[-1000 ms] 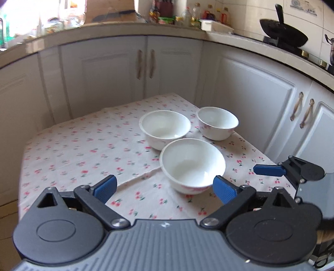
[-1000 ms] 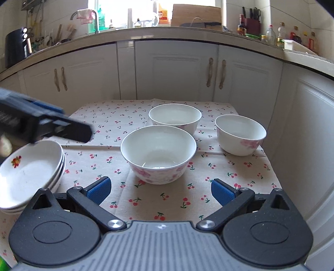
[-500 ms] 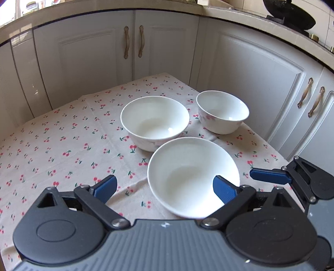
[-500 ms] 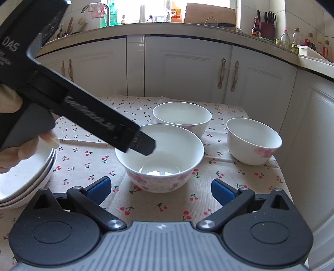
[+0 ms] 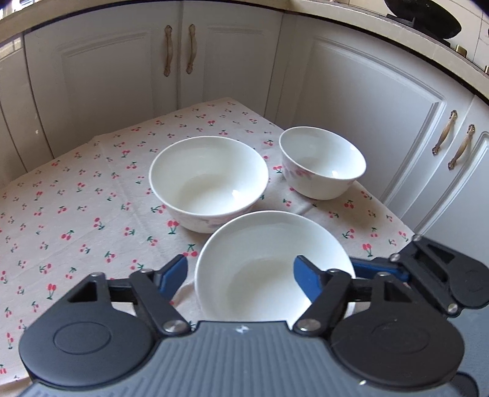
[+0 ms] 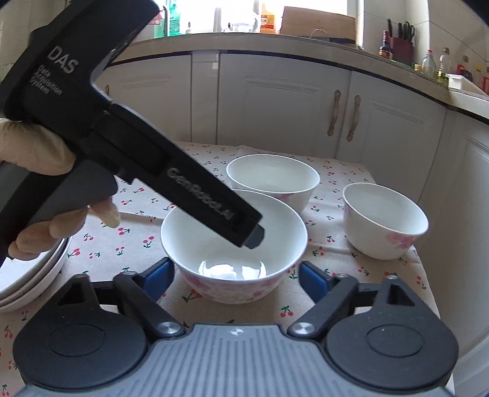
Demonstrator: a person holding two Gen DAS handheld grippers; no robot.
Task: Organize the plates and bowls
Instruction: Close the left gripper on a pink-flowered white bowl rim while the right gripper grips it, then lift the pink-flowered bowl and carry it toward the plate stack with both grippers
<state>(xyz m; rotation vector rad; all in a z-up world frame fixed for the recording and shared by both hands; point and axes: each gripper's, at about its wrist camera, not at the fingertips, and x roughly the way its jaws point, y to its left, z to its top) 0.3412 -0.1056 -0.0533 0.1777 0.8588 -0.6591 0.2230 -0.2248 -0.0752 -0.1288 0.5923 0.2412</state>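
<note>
I have the left gripper [image 5: 240, 274] closing astride the near rim of the nearest bowl [image 5: 269, 259], not yet pinching, to lift it for stacking. The right gripper [image 6: 233, 276] narrows around that bowl's base, untouched; the other bowls sit at twelve and two o'clock on the tabletop [image 5: 76, 207].

Daylight from the window [image 6: 238, 12] at twelve o'clock washes out the right wrist view's top. Glare glints inside the nearest bowl [image 6: 233, 241]. Fisheye distortion bends the countertop [image 6: 305, 41] and darkens the corners. Focus stays sharp; shadows are soft.
</note>
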